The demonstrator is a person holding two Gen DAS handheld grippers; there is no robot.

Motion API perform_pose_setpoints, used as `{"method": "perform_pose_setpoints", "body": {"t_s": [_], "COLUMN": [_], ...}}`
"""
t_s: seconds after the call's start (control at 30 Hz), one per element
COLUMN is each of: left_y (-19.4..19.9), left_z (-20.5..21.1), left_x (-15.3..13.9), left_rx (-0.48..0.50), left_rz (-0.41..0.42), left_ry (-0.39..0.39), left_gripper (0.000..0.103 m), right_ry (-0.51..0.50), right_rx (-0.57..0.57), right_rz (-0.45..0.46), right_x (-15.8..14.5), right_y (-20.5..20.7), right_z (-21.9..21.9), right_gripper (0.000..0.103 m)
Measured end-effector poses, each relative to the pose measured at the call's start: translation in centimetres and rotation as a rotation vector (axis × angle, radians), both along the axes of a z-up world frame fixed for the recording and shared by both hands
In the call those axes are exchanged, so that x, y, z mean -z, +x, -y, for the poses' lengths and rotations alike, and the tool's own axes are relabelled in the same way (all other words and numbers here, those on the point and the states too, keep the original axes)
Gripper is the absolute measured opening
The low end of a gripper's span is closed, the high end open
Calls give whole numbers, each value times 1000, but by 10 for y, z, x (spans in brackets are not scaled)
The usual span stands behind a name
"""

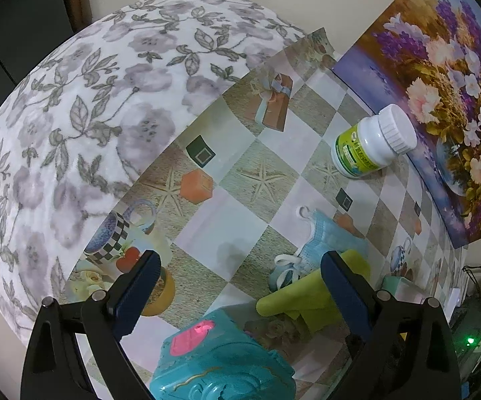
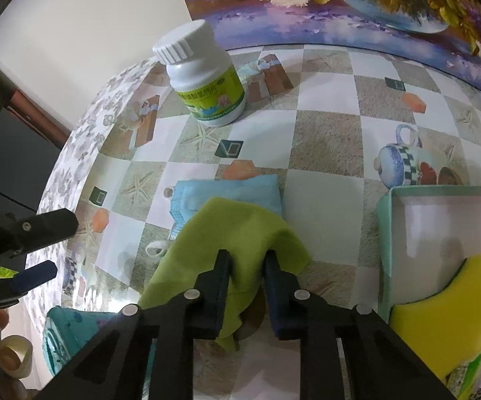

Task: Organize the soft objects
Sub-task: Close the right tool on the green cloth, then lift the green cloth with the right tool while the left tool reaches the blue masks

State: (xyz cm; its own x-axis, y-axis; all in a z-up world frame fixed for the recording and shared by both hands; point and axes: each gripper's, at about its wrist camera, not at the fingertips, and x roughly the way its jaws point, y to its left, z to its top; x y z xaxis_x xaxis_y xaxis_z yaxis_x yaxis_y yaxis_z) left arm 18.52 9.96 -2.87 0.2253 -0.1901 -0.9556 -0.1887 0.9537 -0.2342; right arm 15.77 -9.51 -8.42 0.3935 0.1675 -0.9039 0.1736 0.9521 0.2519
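A green cloth (image 2: 240, 233) lies crumpled on the patterned table, partly over a light blue face mask (image 2: 227, 188). My right gripper (image 2: 247, 260) is shut on the green cloth, its fingers pinching a fold near the cloth's near edge. In the left wrist view the green cloth (image 1: 303, 295) and the blue mask (image 1: 323, 236) sit to the right. My left gripper (image 1: 238, 266) is open and empty above the table; it also shows at the left of the right wrist view (image 2: 57, 250). A yellow sponge (image 2: 447, 313) lies in a pale green box (image 2: 385, 233) at the right.
A white pill bottle with a green label (image 2: 207, 80) stands at the back of the table; it also shows in the left wrist view (image 1: 370, 143). A teal toy (image 1: 220, 363) sits at the near edge. A flower painting (image 1: 447, 83) leans against the wall. A floral cloth (image 1: 90, 100) hangs over the table's left side.
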Motion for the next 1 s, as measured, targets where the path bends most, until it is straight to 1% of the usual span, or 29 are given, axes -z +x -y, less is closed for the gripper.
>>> {"method": "perform_pose_setpoints", "body": {"t_s": [0.37,0.47,0.57,0.63,0.7,0.83,0.9,1.0], "left_y": [-1,0,-1,-1,-2,-2,-3,-2], "left_z": [4,6,11,14,16,20,22,22], "left_x": [-3,-4,-5,-7,-8,-9,-9,-9], "left_rx": [14,24,41,52,60,75,79,82], "left_rz": [7,5,4,8,10,8,8,9], "left_ry": [-1,-21,-37,-37,-35,-32,-30,-29], "left_gripper": [97,97,97,97,97,97,97,97], "right_ry": [17,39,33,31,16,16,7,5], "right_rx": [-7,-3,-16,-22,-39,-28,-27,-22], "right_rz": [52,68,87,78,49,-15,-38,-66], "right_x": [-28,-36,-44,-42,-36,-20,-13,-7], "right_y": [-4,-5,-7,-8,-8,-7,-7,-7], "right_z": [11,16,19,21,23,29,29,31], "right_gripper": [19,19,19,19,19,19,22,22]}}
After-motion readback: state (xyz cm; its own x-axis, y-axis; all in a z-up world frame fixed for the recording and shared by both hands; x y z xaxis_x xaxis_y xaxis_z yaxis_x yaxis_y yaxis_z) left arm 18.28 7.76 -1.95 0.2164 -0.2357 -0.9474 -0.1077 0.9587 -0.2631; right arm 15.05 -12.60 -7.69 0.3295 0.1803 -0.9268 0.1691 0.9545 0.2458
